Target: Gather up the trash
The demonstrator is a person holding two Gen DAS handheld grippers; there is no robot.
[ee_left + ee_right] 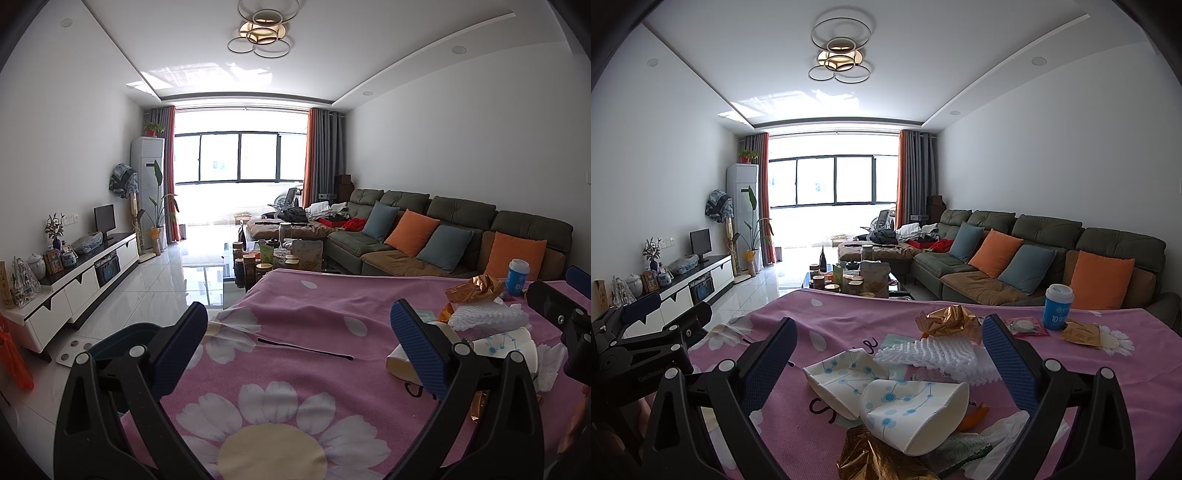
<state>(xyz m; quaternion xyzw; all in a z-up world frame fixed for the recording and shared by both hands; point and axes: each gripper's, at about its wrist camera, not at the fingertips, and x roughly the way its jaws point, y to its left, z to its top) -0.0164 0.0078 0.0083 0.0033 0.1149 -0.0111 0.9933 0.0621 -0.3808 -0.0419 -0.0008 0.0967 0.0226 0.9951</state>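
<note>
My right gripper [888, 352] has its fingers wide apart and empty, aimed at the 2 crushed paper cups [886, 391] so I can grab them. The trash sits in a pile on the pink cloth [1108, 387] over the surface. My left gripper [295, 336] is spread too, holding nothing, waiting beside. Only the left view shows the dark bin [122, 336] by the edge.

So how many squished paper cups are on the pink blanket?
2: one paper cup lies nearest the right claw, the other flattened cup touches it on its left. More may hide under the trash.
</note>
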